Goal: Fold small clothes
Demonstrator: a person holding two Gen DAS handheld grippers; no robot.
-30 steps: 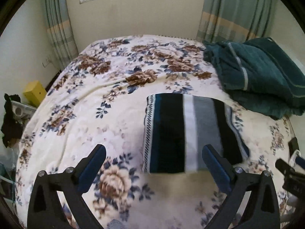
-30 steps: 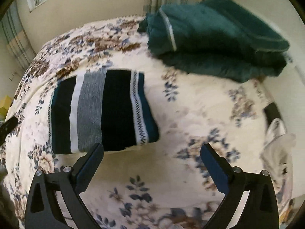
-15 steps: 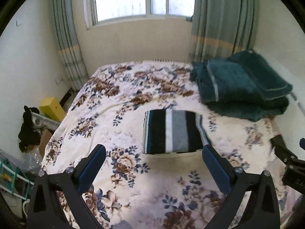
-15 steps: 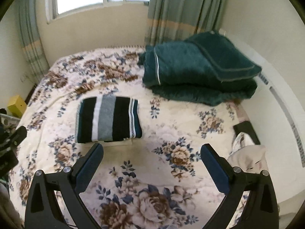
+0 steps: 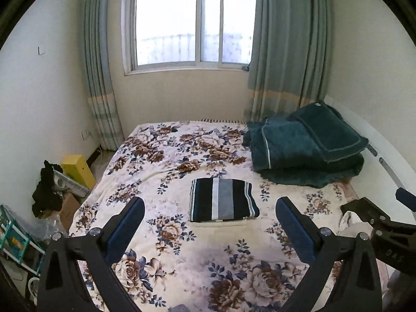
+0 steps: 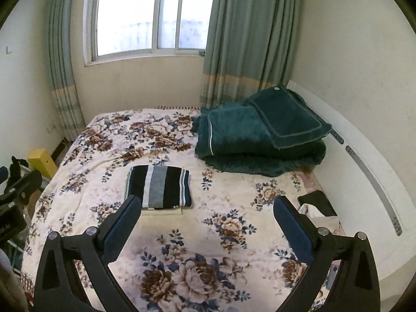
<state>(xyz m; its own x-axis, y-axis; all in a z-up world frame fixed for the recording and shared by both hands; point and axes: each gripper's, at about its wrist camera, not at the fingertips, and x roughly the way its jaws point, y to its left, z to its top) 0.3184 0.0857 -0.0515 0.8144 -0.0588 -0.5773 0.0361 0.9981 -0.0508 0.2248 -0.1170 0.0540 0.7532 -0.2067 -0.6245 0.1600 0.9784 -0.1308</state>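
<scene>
Nearest the lens in the left wrist view: left gripper [image 5: 209, 217], blue-padded fingers [image 5: 124, 230] spread wide apart w/ nothing between them, held above the near part of the bed [image 5: 182, 260]. Right wrist view shows the same for the right gripper [image 6: 206, 217]: jaws wide apart, gripping nothing, over the floral bedspread [image 6: 197, 236]. Each tool also shows in the other's cam: right gripper at the right edge of the left view, left gripper at the left edge of the right view.

Next out, approx mid-bed: the folded striped garment [image 5: 222, 199], a neat rectangle w/ black, white and grey bands and teal edges, lying flat on the bedspread. It rests on a pale folded piece [image 5: 221, 224] whose near edge sticks out beneath it. Well apart from both grippers, untouched. In the right view the same garment [image 6: 159, 186] sits left of centre, just beyond the left finger tip.

Right side, nr the wall: white cloth [image 6: 316, 214] and a dark item [image 6: 316, 199] at the bed's edge; can't tell what they are.

Further back, right: dark green blanket stack [image 5: 304, 149], folded, w/ a smaller green piece on top.

Left of bed, on the floor: yellow box [image 5: 78, 170], cardboard, black cloth [image 5: 45, 191], misc clutter.

Far wall: window [image 5: 189, 22] w/ grey-green curtains [image 5: 283, 46] both sides.
</scene>
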